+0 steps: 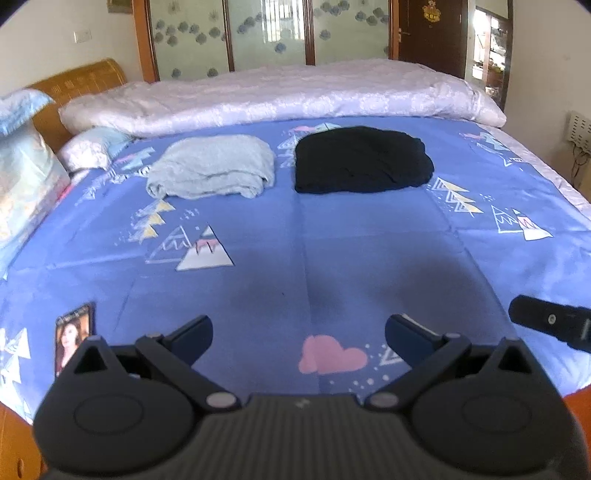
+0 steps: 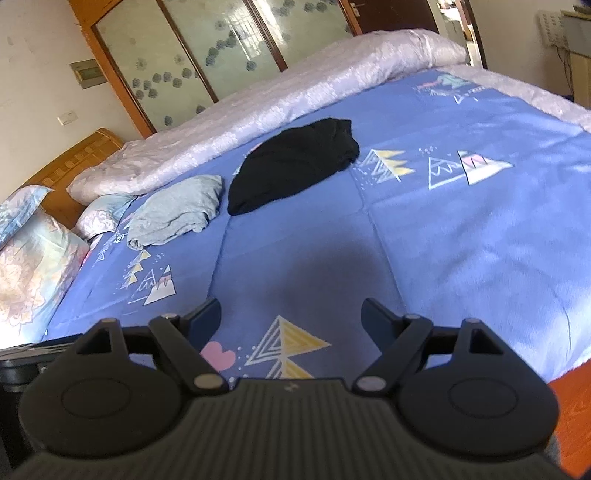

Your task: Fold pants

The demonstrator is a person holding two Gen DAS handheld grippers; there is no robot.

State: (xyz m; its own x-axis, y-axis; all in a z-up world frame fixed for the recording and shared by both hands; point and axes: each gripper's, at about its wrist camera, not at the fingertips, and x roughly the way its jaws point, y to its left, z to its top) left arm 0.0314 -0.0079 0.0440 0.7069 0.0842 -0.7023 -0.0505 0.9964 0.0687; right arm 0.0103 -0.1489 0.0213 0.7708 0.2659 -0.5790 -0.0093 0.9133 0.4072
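Folded black pants (image 1: 362, 159) lie on the blue bed sheet (image 1: 332, 258) toward the far side, with a folded light grey garment (image 1: 212, 166) just left of them. The right wrist view shows the same black pants (image 2: 295, 166) and grey garment (image 2: 177, 214) farther off. My left gripper (image 1: 298, 332) stands open above the near part of the sheet, nothing between its fingers. My right gripper (image 2: 291, 314) is also open and empty, well short of both garments. Part of the right gripper's body shows at the right edge of the left wrist view.
A rolled pale quilt (image 1: 280, 96) runs along the far side of the bed. Pillows (image 1: 26, 177) lie at the left by the wooden headboard (image 1: 81, 81). A small picture card (image 1: 72, 334) rests on the sheet near left. Wardrobe doors (image 1: 266, 33) stand behind.
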